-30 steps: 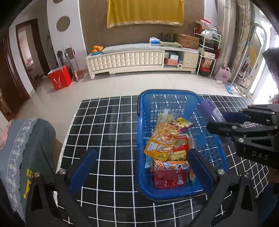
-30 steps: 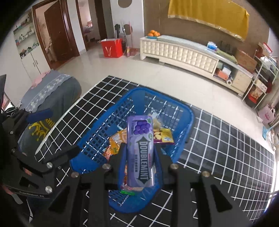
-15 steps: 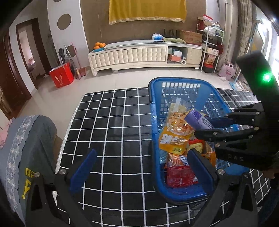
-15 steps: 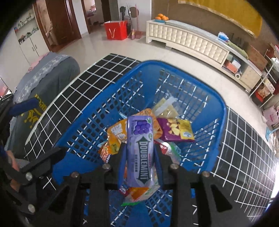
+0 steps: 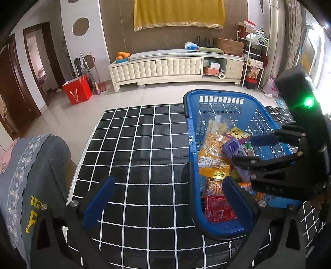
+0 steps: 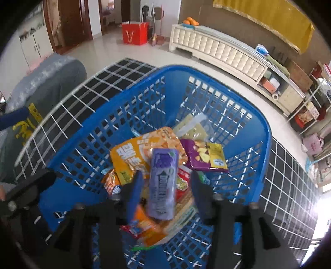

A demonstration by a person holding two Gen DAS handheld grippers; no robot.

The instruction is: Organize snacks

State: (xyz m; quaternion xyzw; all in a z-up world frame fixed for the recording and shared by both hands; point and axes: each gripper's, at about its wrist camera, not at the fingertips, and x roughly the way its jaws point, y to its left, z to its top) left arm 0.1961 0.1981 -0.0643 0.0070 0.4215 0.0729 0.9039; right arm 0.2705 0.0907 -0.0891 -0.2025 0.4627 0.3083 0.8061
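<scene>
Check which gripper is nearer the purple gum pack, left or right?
Right. The right gripper is over the blue basket, jaws opening, with the purple gum pack between them. The left gripper hangs open over the basket's near-left wall, short of the pack.

A blue lattice-walled basket (image 6: 244, 132) is seen on a black mat (image 5: 140, 149) crossed by a white grid. Inside the basket, a purple pack (image 6: 163, 182) printed with grapes is shown at the centre, an orange-yellow bag (image 6: 132, 153) at ten o'clock of it, and a purple-and-yellow packet (image 6: 206, 157) at two o'clock. A red bag (image 5: 77, 93) and a yellow hanging cloth (image 5: 178, 12) are seen beyond.
</scene>
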